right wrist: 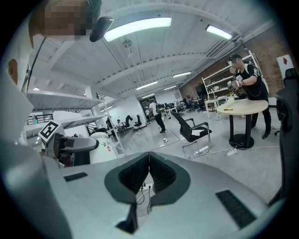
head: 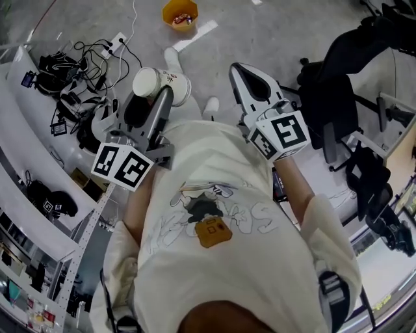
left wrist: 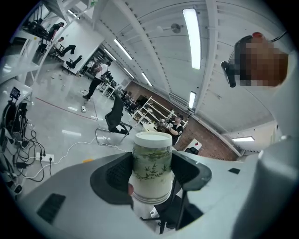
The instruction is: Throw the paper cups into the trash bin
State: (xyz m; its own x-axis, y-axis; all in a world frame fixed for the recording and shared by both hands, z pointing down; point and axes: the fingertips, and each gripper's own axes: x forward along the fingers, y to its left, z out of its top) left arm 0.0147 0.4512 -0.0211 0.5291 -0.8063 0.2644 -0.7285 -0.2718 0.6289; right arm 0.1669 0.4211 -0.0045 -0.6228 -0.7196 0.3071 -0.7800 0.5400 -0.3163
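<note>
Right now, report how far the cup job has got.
Done: the yellow trash bin already holds something, though I cannot tell what. In hand: the left claw grips a white paper cup with green leaf print. The right claw is shut, empty. Left: carry that cup and drop it in.

Left tongs (left wrist: 152, 173) clamp a paper cup (left wrist: 151, 156); right tongs (right wrist: 149, 164) pressed together, empty, both raised

Bright, even light pours down from long ceiling tubes (left wrist: 195, 37), which flare white in both gripper views. The glossy floor (left wrist: 60, 119) throws back pale glare. Heavy fisheye bending rounds every frame, corners go black, and shadows are soft.
</note>
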